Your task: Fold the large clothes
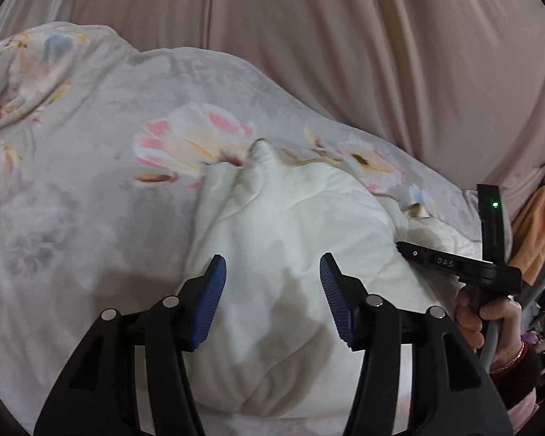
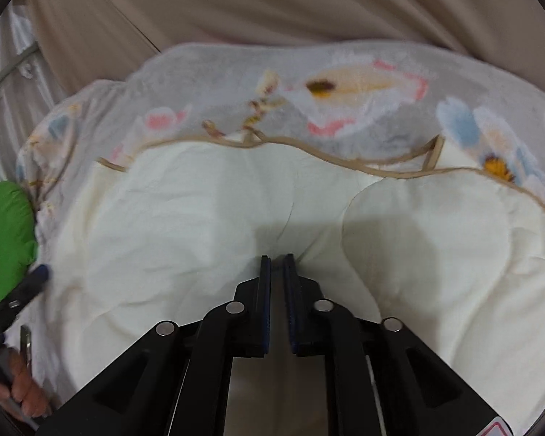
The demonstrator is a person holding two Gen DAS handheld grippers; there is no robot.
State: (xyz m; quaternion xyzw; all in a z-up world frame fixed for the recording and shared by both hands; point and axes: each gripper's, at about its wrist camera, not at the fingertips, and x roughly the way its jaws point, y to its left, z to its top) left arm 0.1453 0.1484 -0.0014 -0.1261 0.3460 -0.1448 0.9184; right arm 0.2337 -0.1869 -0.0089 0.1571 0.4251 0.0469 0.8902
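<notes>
Beige draped fabric [image 1: 345, 36] fills the background beyond both claws, and in front of it lies the big puffy quilt with a grey floral-print cover [image 1: 101, 167], its cream padded lining [image 1: 290, 218] turned up and bordered by a tan piped edge [image 2: 309, 149]. That lining sits directly ahead of and beneath each claw, which suggests a fold is being set up from the near edge. Spread wide, the left gripper [image 1: 272, 283] hovers with its blue ribbed pads [image 1: 210, 305] on either side of a raised hump of lining, nothing between them, likely poised to pinch that ridge. Meanwhile the right gripper [image 2: 277, 265] has its jaws drawn nearly together with a thin gap; its tips sit at a crease in the lining, but whether cloth is pinched there cannot be told. Far left of the right claw, a bright green cushion-like object [image 2: 3, 239] rests just beside the quilt.
</notes>
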